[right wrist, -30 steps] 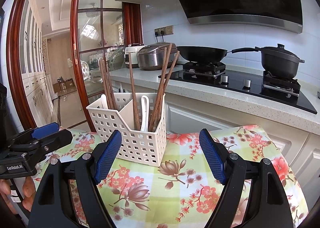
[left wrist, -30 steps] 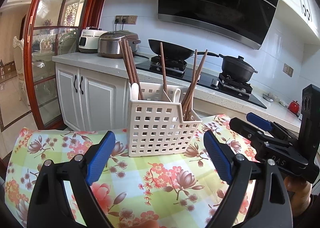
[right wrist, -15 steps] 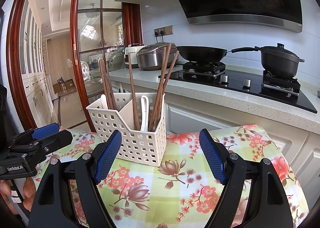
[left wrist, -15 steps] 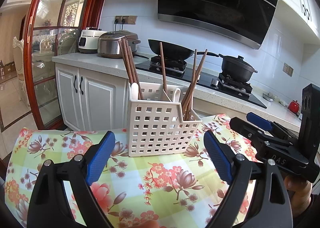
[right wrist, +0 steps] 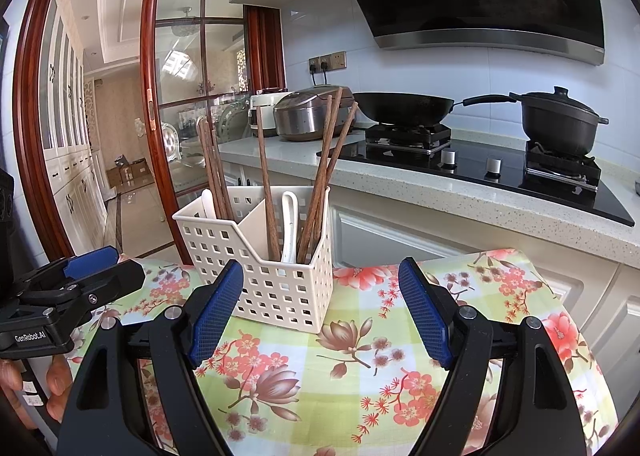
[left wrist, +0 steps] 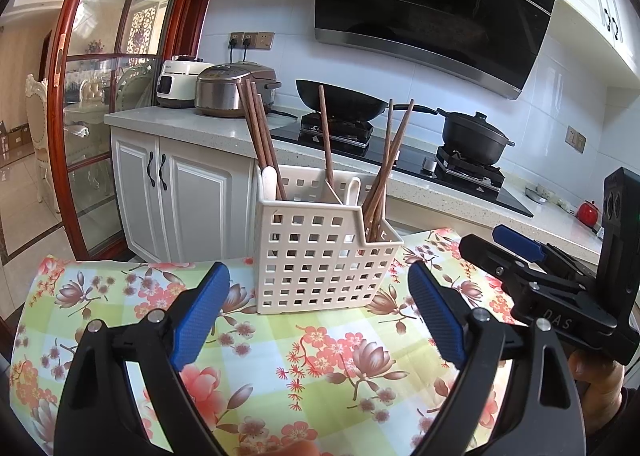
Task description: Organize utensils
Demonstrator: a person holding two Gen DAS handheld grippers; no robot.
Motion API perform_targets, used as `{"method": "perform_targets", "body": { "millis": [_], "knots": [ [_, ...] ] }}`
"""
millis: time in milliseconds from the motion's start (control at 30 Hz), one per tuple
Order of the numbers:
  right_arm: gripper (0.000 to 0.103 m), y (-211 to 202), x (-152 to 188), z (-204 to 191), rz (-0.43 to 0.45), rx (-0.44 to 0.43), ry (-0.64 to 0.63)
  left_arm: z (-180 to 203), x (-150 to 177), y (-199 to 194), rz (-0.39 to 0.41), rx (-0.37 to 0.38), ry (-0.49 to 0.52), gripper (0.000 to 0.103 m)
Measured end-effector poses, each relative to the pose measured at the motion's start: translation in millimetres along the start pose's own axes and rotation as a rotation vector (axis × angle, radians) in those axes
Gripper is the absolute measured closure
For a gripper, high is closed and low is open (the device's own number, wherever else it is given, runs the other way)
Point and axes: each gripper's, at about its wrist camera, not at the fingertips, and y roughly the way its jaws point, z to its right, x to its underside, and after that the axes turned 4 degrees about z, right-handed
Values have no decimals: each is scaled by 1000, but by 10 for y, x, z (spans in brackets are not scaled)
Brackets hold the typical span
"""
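White plastic basket (left wrist: 320, 256), square-holed walls, divided compartments, upright on floral tablecloth (left wrist: 320, 368). Brown wooden chopsticks (left wrist: 260, 136) and white spoons (right wrist: 289, 224) stand inside, leaning. Left gripper (left wrist: 318, 316): blue ribbed fingers wide apart, empty, basket beyond tips. Right gripper (right wrist: 320, 316): fingers apart, empty, basket just ahead-left.

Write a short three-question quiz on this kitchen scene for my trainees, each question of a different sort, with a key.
1. True or false: both the left gripper and the right gripper are empty.
2. What stands in the white basket along with the chopsticks? A) forks B) white spoons C) knives
3. What covers the table?

Key: 1 true; 2 B, white spoons; 3 a floral tablecloth.
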Motion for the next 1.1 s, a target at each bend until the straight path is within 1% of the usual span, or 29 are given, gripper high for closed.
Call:
{"method": "perform_targets", "body": {
  "millis": [767,833,1100],
  "knots": [
    [28,-1,1,3,0,0,2,12,-1,-3,1,4,6,14],
    [28,-3,1,-1,0,0,2,13,0,-3,1,4,5,12],
    [28,-3,0,1,1,0,2,14,-2,-5,5,5,4,12]
  ]
}}
